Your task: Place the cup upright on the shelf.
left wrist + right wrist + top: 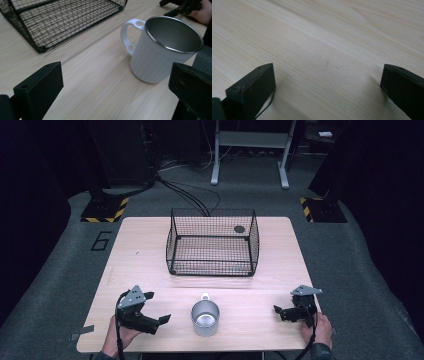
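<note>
A white mug (pixel 205 317) with a steel inside stands upright near the table's front edge, its handle turned toward the far side. Close up in the left gripper view the mug (pixel 165 50) sits just ahead and to the right of my jaws. My left gripper (pixel 159 307) rests on the table left of the mug, open and empty, pointing at it. My right gripper (pixel 276 311) lies at the front right, open, with bare wood between its jaws; the same gripper (pixel 178 6) appears far off behind the mug.
A black wire basket (pixel 212 241) stands at the middle back of the wooden table (pixel 145 270), with a small dark disc (pixel 239 229) inside its far right corner. Cables and a metal stand are on the floor beyond.
</note>
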